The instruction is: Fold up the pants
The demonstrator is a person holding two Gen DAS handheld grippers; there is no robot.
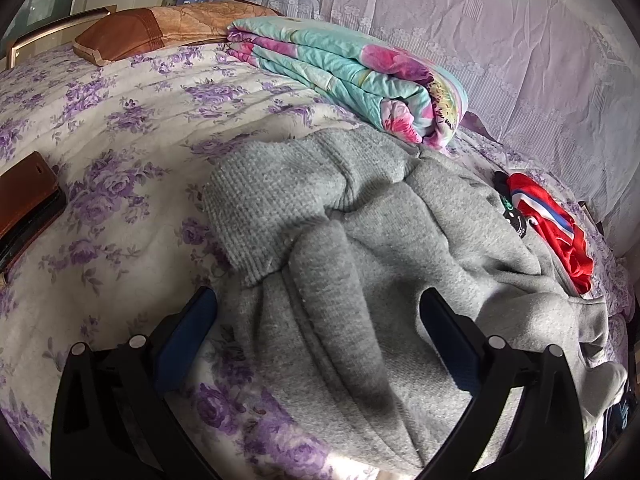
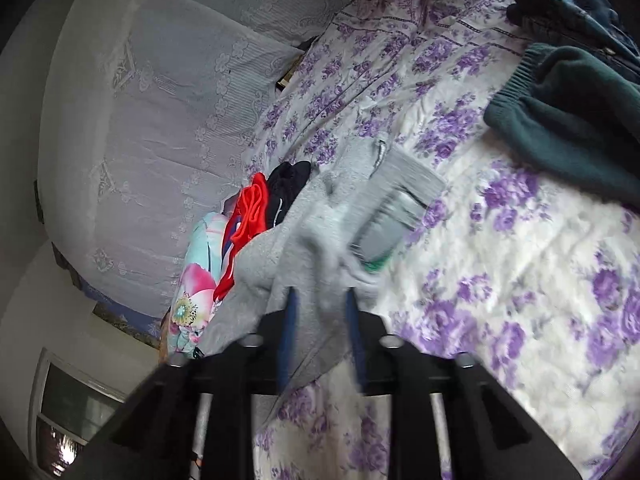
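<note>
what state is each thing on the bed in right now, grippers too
grey pants: crumpled, partly folded on the bed
left gripper: open, jaws astride the pants
right gripper: open, grey cloth between its fingers
floral quilt: folded
red garment: bunched
dark green pants: unfolded heap

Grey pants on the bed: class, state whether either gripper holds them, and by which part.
Neither holds them. The left gripper stands wide open over the grey pants; the right gripper has grey cloth between parted fingers, unclamped.
</note>
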